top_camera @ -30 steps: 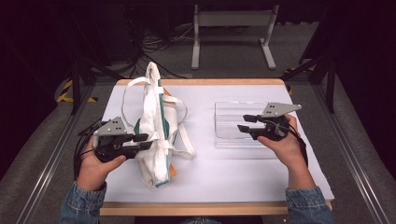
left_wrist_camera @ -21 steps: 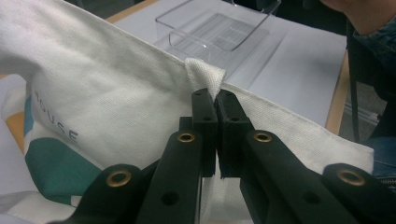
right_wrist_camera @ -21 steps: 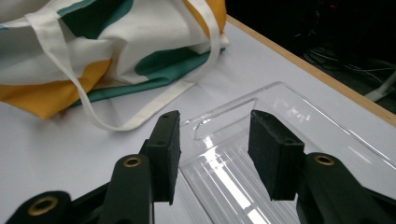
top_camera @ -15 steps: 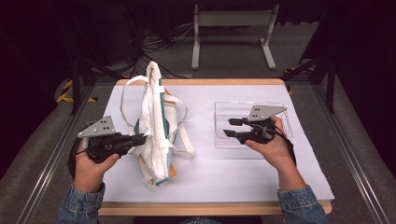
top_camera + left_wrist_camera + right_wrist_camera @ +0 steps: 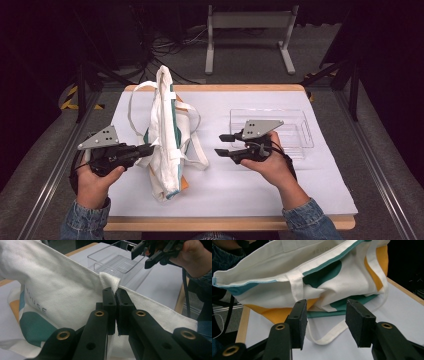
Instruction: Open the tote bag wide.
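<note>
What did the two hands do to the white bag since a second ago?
The left gripper closed its jaws on the white cloth tote bag's edge and holds it. The right gripper slid from the clear plastic tray toward the bag, jaws opening with nothing between them. Bag and tray stayed put.

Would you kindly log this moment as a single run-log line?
left gripper: shut on tote bag edge | right gripper: open, empty, beside the bag | clear tray: on white mat

Bare table (image 5: 235,190) lay open between my right fingers (image 5: 223,144) and the tote bag (image 5: 165,145); its loose strap (image 5: 200,155) crossed that gap, and the clear tray (image 5: 295,131) blocked behind me.
</note>
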Demonstrator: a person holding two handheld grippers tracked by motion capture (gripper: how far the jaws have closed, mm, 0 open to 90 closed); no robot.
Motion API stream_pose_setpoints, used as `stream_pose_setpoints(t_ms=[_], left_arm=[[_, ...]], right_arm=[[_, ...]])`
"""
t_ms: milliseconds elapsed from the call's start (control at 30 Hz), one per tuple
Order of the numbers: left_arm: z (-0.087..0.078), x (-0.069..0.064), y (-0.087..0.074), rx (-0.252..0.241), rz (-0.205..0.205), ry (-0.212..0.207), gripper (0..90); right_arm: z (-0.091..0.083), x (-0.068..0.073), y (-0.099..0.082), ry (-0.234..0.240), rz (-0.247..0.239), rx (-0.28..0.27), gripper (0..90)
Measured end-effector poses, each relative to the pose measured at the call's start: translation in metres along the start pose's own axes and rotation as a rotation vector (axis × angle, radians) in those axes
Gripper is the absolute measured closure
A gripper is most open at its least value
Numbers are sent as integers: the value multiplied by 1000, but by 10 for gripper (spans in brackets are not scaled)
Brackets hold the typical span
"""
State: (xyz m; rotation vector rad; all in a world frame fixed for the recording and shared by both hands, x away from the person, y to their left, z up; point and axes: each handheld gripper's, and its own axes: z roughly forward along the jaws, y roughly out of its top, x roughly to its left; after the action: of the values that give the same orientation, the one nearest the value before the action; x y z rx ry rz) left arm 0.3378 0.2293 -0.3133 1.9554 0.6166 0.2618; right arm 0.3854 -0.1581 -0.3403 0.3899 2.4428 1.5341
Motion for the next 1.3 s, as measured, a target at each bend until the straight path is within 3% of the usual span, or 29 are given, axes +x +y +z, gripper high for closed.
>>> stream_pose_setpoints(t_ms=[633, 767, 900, 1100, 1300], left_arm=[[2, 1, 0, -7, -11, -23, 874], [2, 1, 0, -6, -10, -22, 874], [2, 1, 0, -6, -5, -22, 873], [2, 1, 0, -6, -4, -22, 874], [3, 0, 0, -4, -8, -27, 873]], right_arm=[[54, 22, -15, 79, -15, -12, 470], [60, 24, -20, 67, -27, -47, 459], [66, 25, -24, 60, -42, -32, 468], [81, 28, -34, 66, -35, 11, 600], [86, 29, -37, 59, -43, 39, 696]])
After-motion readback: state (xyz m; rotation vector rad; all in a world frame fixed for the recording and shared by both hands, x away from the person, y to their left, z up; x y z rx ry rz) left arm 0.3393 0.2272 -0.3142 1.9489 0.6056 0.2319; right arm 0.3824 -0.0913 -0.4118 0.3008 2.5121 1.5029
